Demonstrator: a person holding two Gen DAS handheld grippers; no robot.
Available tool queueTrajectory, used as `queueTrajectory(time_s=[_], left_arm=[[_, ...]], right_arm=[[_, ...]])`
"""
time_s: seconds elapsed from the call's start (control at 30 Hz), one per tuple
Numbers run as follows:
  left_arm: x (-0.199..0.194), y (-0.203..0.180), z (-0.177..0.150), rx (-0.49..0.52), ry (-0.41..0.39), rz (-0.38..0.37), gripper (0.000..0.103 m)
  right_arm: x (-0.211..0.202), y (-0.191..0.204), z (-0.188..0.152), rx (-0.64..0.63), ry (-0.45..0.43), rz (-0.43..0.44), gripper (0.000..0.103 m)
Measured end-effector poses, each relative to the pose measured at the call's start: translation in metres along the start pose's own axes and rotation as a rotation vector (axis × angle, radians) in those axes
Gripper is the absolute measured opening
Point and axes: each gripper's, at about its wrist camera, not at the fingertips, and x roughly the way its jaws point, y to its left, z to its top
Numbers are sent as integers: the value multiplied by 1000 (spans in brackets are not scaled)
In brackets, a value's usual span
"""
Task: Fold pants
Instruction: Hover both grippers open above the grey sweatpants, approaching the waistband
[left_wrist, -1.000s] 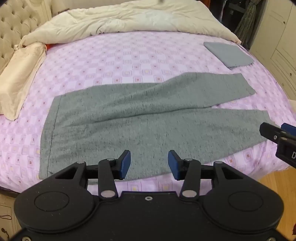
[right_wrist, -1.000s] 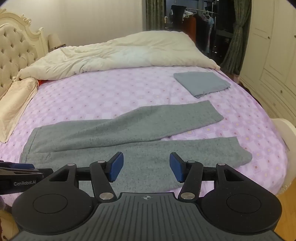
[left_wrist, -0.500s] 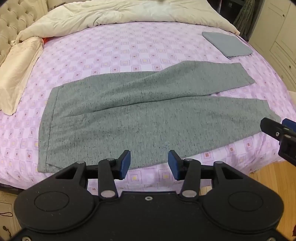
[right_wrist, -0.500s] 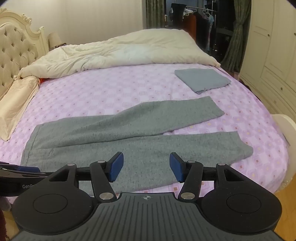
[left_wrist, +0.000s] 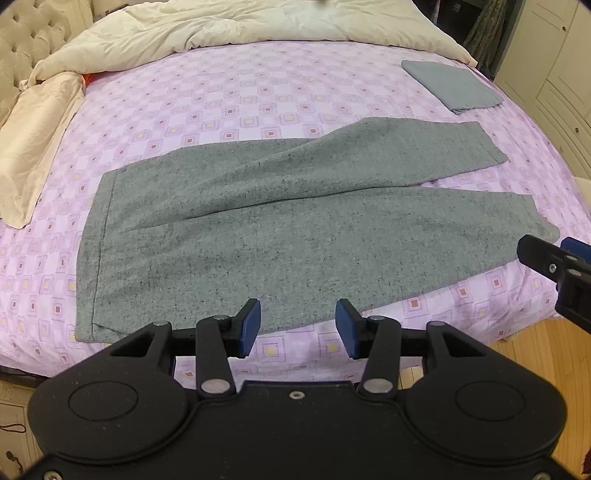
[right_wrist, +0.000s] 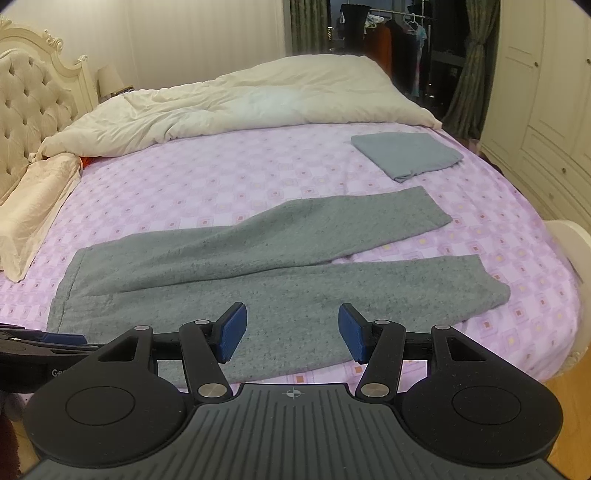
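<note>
Pants (left_wrist: 280, 229), grey, lie flat and unfolded across the near part of the purple checked bed sheet (left_wrist: 229, 96), waistband to the left, both legs running right with a narrow gap toward the cuffs. Left gripper (left_wrist: 297, 328) and right gripper (right_wrist: 291, 330) both hang over the near edge with blue pads spread apart, holding nothing. Folded blue-grey cloth (right_wrist: 406, 155) far right; cream duvet (right_wrist: 258, 103) behind.
</note>
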Motion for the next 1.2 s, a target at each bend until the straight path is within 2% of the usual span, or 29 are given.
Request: queueTrajectory(time_s=[0.67, 1.2], left_arm=[[2, 17, 0, -42, -8, 10, 54], [9, 23, 10, -37, -15, -25, 54]], right_arm=[[7, 21, 7, -52, 12, 24, 53], [11, 29, 14, -65, 18, 20, 53]])
